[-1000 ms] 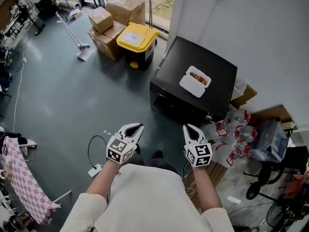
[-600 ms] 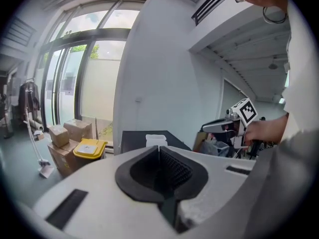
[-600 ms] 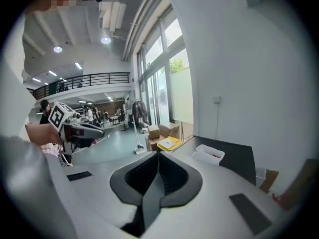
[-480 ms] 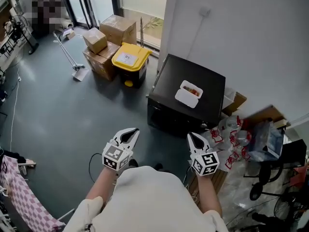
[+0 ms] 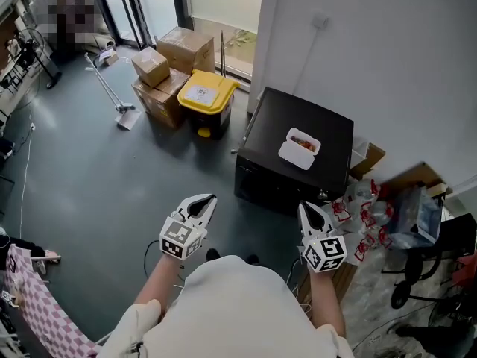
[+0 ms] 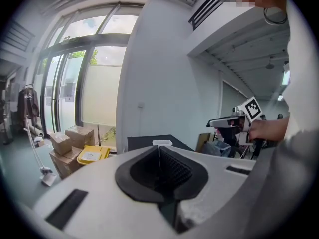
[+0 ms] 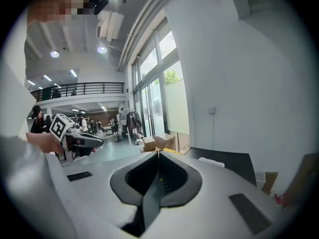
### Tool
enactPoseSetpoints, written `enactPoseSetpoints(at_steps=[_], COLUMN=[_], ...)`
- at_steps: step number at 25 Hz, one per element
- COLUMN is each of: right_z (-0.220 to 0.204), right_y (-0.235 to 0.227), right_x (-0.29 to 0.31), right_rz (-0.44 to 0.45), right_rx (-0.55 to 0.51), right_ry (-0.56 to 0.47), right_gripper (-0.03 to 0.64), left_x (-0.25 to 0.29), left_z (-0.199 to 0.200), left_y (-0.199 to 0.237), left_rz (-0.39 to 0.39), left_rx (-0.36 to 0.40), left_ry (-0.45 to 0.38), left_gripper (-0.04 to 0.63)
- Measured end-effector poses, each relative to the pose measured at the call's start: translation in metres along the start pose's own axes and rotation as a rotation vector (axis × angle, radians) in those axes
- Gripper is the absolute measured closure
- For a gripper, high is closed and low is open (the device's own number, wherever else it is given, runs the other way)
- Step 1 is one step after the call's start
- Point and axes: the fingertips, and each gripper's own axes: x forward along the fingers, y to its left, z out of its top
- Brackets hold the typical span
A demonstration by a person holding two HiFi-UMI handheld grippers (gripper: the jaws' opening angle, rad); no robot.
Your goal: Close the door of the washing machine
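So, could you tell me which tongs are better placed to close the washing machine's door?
Probably the right: the right tongs hover close to the front of the black washing machine, the left tongs further off over the floor. Both are shut and empty.

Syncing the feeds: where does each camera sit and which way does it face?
Head view: on the person's head, steeply down at floor and black machine; torso, arms, left tongs, right tongs show.
Left gripper view: on left tongs, along shut jaws toward the windows; right hand shows.
Right gripper view: on right tongs, toward the same windows; left hand shows.
All share the black machine and cardboard boxes.
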Motion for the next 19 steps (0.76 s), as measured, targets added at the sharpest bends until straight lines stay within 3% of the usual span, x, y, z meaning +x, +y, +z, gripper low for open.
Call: enactPoseSetpoints(at_steps=[19], right_z=[-0.001], right_y=[0.001], right_x=[-0.006], right_rz=[0.045], right_rx=[-0.034], right_ry=[-0.003], right_gripper=[0.586], left_x=[-0.006], left_z=[-0.01], left_y=[-0.013], left_rz=[0.052], left_rx=[-0.03], left_ry=[-0.016], left_gripper=[0.581])
